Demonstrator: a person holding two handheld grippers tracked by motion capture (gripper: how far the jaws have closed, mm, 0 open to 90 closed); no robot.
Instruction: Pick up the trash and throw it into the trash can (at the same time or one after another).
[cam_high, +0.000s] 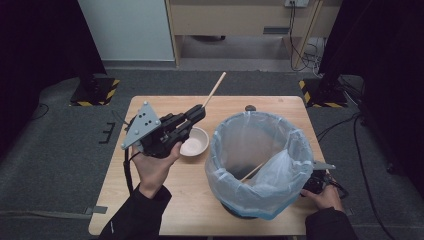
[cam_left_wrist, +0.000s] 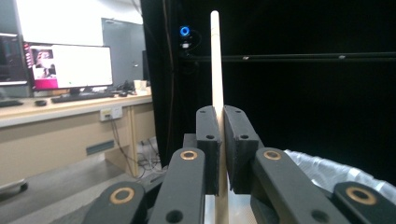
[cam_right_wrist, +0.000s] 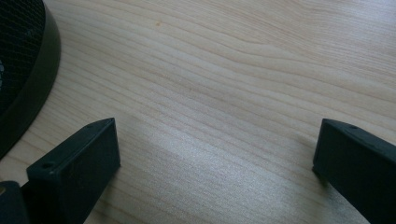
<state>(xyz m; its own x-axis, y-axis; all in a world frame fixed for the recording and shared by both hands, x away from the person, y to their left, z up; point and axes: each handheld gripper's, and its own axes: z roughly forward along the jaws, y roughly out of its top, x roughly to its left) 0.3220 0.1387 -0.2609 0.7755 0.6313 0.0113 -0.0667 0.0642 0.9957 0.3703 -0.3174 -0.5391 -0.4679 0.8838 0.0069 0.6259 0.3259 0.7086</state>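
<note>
Wooden chopstick (cam_left_wrist: 215, 60): clamped between the pads of my left claw (cam_high: 196, 113), jaws pressed onto its shaft. Its long axis runs straight out past the fingertips, rising up and away from the lined bin (cam_high: 260, 165). The claw sits over the white bowl (cam_high: 194, 141), just left of the bin, so the bin opening lies to the claw's right. I judge the coming move turns on swinging the free tip toward that opening, where a second chopstick (cam_high: 252, 171) already leans inside. My right claw (cam_right_wrist: 215, 154) rests beside the bin's base on the table (cam_right_wrist: 224, 70), jaws spread, holding nothing.
</note>
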